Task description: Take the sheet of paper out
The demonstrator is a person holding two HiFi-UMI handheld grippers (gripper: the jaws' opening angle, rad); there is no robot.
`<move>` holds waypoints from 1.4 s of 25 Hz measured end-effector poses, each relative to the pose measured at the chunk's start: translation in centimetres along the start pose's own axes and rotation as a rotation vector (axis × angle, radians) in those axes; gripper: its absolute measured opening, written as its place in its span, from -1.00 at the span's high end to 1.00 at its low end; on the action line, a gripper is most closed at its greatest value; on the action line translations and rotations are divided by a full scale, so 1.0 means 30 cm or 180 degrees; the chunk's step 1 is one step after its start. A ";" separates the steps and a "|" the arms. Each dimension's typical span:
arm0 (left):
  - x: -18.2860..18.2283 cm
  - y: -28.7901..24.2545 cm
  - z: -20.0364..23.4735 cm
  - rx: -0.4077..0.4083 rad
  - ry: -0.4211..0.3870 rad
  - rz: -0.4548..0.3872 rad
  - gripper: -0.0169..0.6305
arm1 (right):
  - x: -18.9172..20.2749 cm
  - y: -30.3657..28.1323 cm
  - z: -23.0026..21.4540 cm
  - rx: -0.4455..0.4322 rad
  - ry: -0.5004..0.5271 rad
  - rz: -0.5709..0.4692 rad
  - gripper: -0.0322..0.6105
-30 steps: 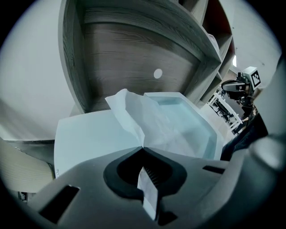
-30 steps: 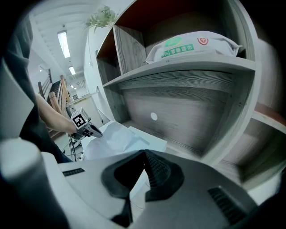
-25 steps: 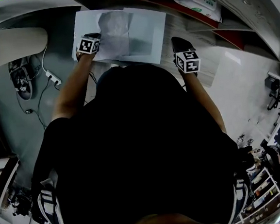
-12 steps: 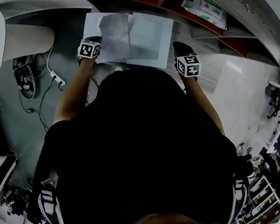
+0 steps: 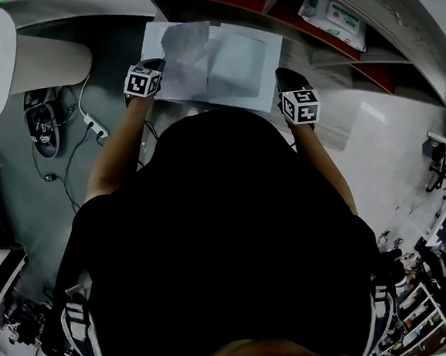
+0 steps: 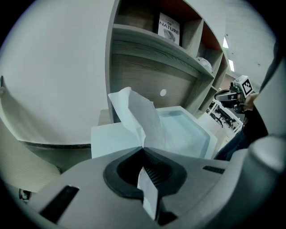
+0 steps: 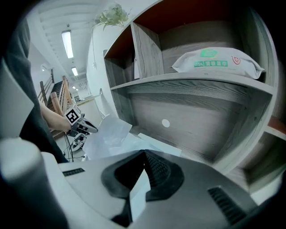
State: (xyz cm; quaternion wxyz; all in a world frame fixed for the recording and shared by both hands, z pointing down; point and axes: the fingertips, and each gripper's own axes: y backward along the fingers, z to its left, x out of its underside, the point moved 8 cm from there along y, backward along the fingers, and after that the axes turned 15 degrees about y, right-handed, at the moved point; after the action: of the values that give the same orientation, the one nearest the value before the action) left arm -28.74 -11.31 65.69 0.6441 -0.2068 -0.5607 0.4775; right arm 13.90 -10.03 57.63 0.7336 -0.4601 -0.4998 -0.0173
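The left gripper has its jaws pressed together on the thin, crumpled white sheet of paper, which rises from the left half of a shallow, pale rectangular tray in front of a grey wooden shelf unit. The right gripper is closed on a white strip at the tray's right edge, well apart from the sheet.
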 end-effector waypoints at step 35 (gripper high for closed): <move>-0.107 0.305 -0.019 0.0406 -0.0246 -0.0673 0.88 | -0.193 0.044 0.159 0.0178 0.0024 -0.0308 0.86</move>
State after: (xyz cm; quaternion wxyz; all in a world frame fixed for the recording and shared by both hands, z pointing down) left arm -31.44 -9.67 56.52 0.6806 -0.0866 -0.5722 0.4492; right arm 8.23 -8.49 52.80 0.7463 -0.4147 -0.5190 -0.0406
